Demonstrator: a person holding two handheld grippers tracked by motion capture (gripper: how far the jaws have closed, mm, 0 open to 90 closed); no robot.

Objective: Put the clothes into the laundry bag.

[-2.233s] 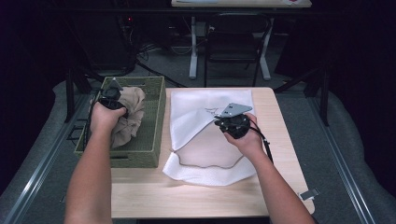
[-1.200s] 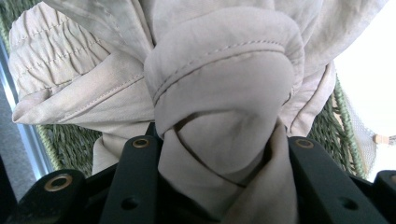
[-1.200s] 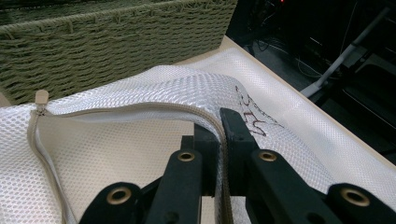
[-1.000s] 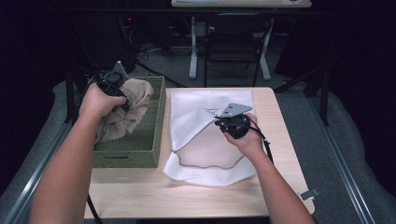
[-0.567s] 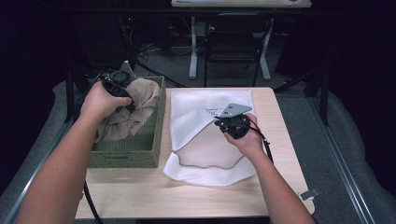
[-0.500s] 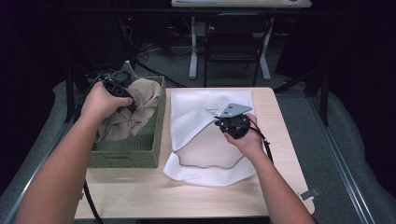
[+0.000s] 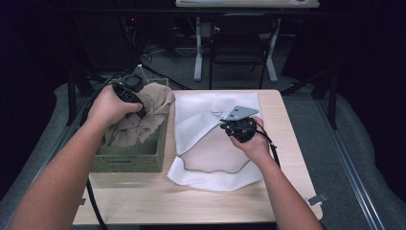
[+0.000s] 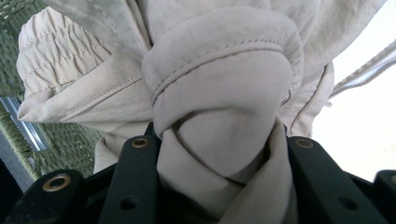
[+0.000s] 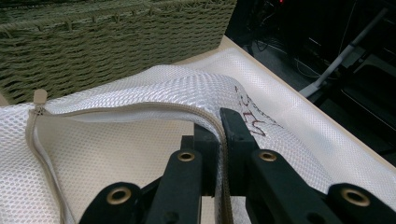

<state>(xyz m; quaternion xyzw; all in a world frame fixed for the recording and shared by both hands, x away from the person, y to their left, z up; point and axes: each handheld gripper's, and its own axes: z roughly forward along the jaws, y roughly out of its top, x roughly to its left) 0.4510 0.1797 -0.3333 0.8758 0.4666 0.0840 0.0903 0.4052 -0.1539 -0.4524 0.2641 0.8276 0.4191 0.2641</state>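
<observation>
The left tongs [image 7: 138, 101], clamped on the beige garment [image 7: 143, 115], have lifted it toward the mesh bag [image 7: 210, 139]; the right tongs [image 9: 219, 135] pinch the bag's zipper edge.

beige garment [image 7: 143, 112], white mesh bag [image 7: 210, 143] (beige zipper), olive woven basket [image 7: 129, 160]

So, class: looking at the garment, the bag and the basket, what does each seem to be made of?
Garment: beige woven cloth, probably cotton, matte; stitched seams and a gathered band show.
Bag: white mesh, likely synthetic; fine holes and a zipped edge show.
Basket: olive woven cord or grass, it seems; coarse plaited strands, dull finish.
</observation>
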